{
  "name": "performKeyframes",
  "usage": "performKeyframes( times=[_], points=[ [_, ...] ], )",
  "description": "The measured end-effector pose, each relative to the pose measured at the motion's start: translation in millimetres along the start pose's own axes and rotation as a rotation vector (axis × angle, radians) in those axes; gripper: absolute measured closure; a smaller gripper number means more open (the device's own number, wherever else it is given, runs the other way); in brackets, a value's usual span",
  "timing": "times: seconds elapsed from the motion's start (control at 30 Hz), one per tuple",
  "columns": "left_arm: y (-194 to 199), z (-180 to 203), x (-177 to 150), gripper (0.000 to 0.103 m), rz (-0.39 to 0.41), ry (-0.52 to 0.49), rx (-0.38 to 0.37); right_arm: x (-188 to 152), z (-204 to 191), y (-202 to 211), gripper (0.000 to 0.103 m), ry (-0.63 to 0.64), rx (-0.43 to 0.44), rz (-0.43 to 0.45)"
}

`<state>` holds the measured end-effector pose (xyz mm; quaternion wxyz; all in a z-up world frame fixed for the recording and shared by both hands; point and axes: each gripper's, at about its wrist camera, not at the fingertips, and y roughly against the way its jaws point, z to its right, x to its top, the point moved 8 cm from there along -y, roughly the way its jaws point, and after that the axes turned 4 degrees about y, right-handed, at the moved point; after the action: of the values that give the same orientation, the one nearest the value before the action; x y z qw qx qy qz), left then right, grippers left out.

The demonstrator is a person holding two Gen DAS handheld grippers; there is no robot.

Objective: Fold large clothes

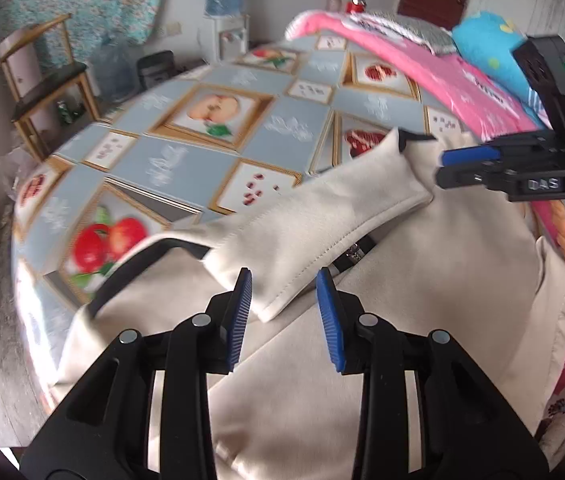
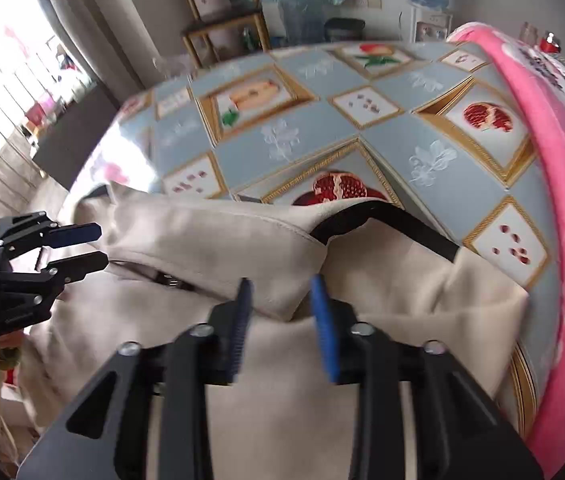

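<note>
A: Item one?

B: Large beige fabric garment with black trim [image 1: 322,208], lying spread on the worktop with a glossy blue-and-white fruit-print cover [image 1: 186,168]. One cuffed sleeve lies folded diagonally across the body; a zip pull [image 1: 352,252] shows beneath its edge.

A: Tools?

B: Left tool [image 1: 284,316]: blue pads apart, nothing between them, poised over the sleeve's near hem. Right tool [image 2: 282,324]: pads likewise apart, straddling the sleeve's corner [image 2: 282,308] without clamping it.

A: Step in hand?

B: Judged as the start of a fold: sleeve laid inward, both tools lined up for a grip, none taken.

A: Next move calls for?

B: Likely closing each tool on an edge, then lifting evenly so the soft cloth does not sag or slip.

A: Sundries?

B: Pink printed blanket [image 2: 554,184] along the worktop's far side.
</note>
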<state>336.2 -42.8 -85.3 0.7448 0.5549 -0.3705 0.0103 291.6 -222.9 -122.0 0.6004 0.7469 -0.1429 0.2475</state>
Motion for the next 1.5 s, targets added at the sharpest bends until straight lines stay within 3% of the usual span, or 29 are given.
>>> performKeyframes(
  times=[0.17,0.33,0.47,0.6,0.7,0.77,0.83,1.0,1.23,1.5],
  points=[
    [67,-12,-17,0.068,0.051,0.078,0.058,-28,-18,70,0.034,0.02,0.005,0.077],
    [133,-20,-70,0.043,0.102,0.194,0.082,-82,-45,113,0.025,0.017,0.062,0.129],
    [164,-22,-131,0.034,0.136,0.281,0.14,-128,-72,113,0.02,-0.026,0.13,0.132],
    [167,-15,-189,0.034,0.125,0.367,0.185,-161,-103,87,0.019,-0.044,0.161,0.07],
    [164,-10,-215,0.034,0.135,0.404,0.184,-173,-124,71,0.019,-0.022,0.19,0.032],
    [157,-6,-223,0.034,0.121,0.408,0.178,-176,-135,65,0.019,0.013,0.181,0.026],
    [151,-3,-227,0.042,0.113,0.394,0.17,-178,-142,59,0.019,0.033,0.177,0.021],
    [136,-13,-233,0.054,0.093,0.41,0.187,-185,-145,45,0.019,-0.02,0.237,-0.016],
    [121,-29,-229,0.055,0.049,0.366,0.199,-192,-143,30,0.019,-0.048,0.242,-0.057],
    [104,-48,-222,0.066,0.037,0.428,0.106,-191,-146,28,0.019,-0.005,0.22,-0.056]
  ],
)
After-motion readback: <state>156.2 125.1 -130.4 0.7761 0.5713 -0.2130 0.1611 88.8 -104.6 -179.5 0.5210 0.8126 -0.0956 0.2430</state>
